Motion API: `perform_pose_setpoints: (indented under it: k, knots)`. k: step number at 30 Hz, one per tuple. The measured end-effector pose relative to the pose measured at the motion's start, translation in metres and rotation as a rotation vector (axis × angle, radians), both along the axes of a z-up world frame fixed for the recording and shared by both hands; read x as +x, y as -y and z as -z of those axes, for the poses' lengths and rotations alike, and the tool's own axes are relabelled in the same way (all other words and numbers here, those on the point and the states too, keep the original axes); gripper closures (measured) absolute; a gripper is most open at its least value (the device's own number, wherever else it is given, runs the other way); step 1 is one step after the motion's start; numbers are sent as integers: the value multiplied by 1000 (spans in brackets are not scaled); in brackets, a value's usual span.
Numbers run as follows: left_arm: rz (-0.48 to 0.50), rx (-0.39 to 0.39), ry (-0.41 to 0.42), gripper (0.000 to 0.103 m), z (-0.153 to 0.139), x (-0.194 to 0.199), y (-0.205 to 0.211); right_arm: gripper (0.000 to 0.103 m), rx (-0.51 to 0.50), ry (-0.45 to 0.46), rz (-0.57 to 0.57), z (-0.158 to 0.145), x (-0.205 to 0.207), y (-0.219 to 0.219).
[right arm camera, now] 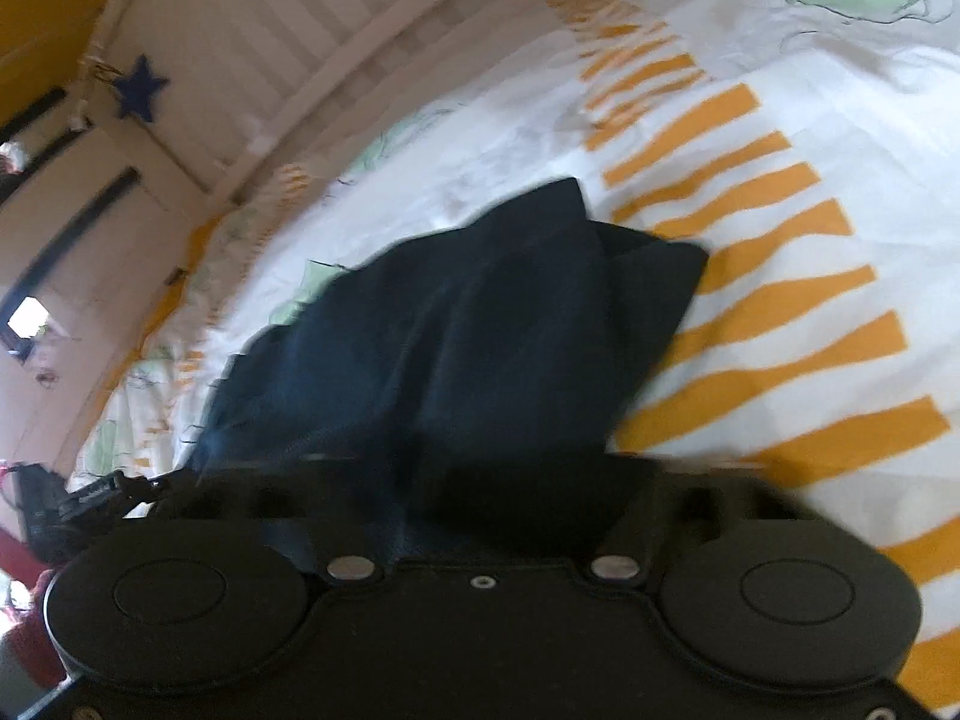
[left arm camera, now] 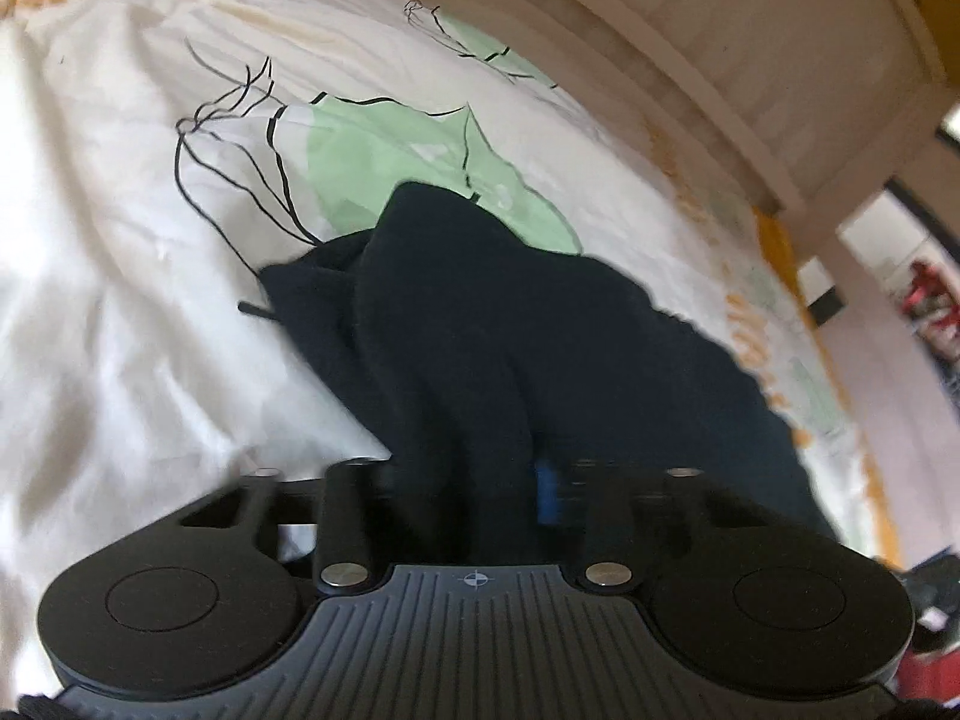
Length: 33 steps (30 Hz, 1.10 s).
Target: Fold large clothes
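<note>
A dark navy garment [left arm camera: 480, 324] hangs bunched from my left gripper [left arm camera: 474, 480] above the bed. The cloth covers the fingers, so only a blue pad [left arm camera: 547, 492] shows beside it; the jaws look shut on the fabric. A thin drawstring end sticks out at the garment's left. In the right wrist view the same garment [right arm camera: 480, 324] drapes forward from my right gripper [right arm camera: 480, 480], which is shut on it, its fingers buried in cloth. A folded corner of the fabric points away toward the bed.
The bed [left arm camera: 120, 300] has a white cover with green shapes and black lines [left arm camera: 384, 150] and orange stripes [right arm camera: 780, 300]. A white slatted bed frame [right arm camera: 288, 36] runs along the far side. A blue star [right arm camera: 141, 93] hangs on it.
</note>
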<state>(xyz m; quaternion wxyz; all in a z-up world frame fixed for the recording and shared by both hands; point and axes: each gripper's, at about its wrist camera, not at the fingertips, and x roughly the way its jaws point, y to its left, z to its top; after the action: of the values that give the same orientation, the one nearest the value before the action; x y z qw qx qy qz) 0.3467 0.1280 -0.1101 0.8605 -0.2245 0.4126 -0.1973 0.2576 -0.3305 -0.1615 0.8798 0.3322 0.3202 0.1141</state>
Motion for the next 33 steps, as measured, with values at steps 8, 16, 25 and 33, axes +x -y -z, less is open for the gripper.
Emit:
perform_pose_setpoints:
  k: [8,16,25,33]
  knots:
    - [-21,-144,11,79,-37,-28,-12,71,29,12,39,-37,-26,-8]
    - [60,-176,-11,79,-51,-93,-24,74,65,-33,38,-60,-96,1]
    - [87,-1,-37,66,-32,-153,-33,57,-15,-199,-4,-43,-164,0]
    - [35,295,56,37,-16,-150,-11,27,-244,-197,117,-28,-160,-12]
